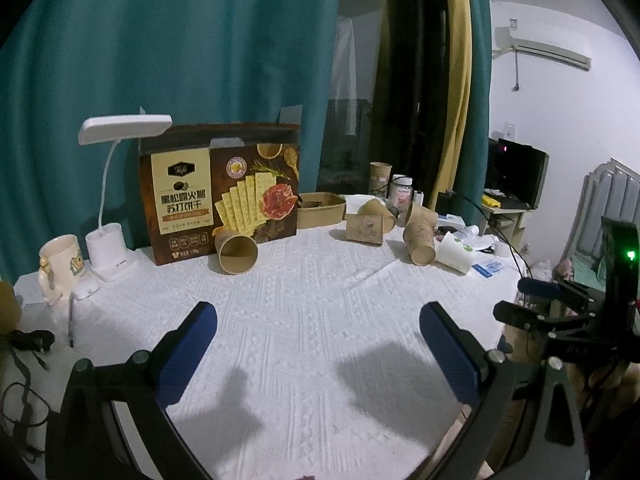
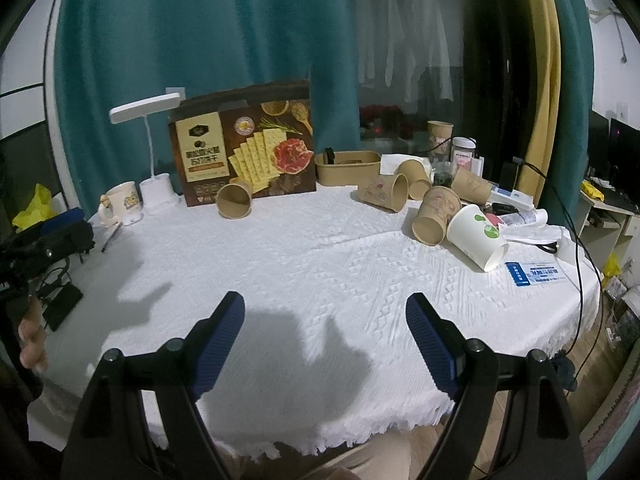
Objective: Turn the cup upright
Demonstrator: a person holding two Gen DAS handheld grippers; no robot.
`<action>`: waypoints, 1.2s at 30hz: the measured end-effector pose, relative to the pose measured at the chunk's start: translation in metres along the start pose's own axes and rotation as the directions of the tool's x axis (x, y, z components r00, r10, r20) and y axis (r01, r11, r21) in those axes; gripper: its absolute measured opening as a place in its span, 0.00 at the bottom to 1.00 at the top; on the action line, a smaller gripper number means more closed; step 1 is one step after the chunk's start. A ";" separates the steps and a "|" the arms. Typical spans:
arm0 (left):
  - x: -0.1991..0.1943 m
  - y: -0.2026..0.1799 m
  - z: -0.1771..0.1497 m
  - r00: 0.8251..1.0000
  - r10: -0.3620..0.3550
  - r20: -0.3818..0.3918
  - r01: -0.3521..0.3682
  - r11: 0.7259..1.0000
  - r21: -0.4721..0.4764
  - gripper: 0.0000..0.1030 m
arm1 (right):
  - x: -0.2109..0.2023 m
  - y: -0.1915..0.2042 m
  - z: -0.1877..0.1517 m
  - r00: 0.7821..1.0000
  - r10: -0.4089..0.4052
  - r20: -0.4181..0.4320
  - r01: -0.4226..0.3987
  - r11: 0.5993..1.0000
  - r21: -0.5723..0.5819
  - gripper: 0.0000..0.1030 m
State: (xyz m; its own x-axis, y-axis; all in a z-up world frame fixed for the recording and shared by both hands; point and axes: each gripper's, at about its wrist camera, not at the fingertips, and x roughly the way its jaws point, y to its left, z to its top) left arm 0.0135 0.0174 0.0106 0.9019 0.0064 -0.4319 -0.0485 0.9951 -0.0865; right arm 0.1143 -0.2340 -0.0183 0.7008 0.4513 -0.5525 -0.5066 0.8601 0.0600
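Observation:
A brown paper cup (image 1: 236, 251) lies on its side in front of the cracker box, mouth toward me; it also shows in the right wrist view (image 2: 234, 200). More brown cups (image 2: 435, 215) lie tipped at the right, beside a white cup (image 2: 478, 236) on its side. My left gripper (image 1: 318, 312) is open and empty above the white tablecloth, well short of the cups. My right gripper (image 2: 325, 303) is open and empty near the table's front edge. The right gripper's body also shows at the right of the left wrist view (image 1: 560, 312).
A cracker box (image 1: 219, 192) stands at the back with a white desk lamp (image 1: 108, 208) and a mug (image 1: 60, 264) to its left. A brown tray (image 2: 347, 167), a jar (image 2: 464, 156) and an upright cup (image 2: 439, 136) stand at the back right. Cables (image 2: 576, 240) trail off the right edge.

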 end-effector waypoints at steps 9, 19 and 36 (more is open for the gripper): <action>0.071 0.026 0.019 0.992 -0.009 -0.125 0.011 1.000 0.017 1.00 | 0.057 -0.035 0.030 0.996 -0.049 -0.072 0.054 0.996 0.072 0.79; 0.178 0.072 0.047 0.948 0.100 -0.301 -0.105 0.995 0.000 1.00 | 0.129 -0.068 0.057 0.989 -0.060 -0.138 0.075 0.992 0.106 0.79; 0.310 0.138 0.079 0.917 0.091 -0.389 -0.167 0.972 -0.165 1.00 | 0.188 -0.108 0.050 0.977 -0.024 -0.211 0.065 0.979 0.194 0.79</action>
State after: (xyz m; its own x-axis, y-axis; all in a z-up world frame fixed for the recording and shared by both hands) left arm 0.3202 0.1642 -0.0638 0.6554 0.0582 -0.7530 -0.2681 0.9500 -0.1599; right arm 0.3257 -0.2301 -0.0866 0.5910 0.3706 -0.7165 -0.3527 0.9175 0.1836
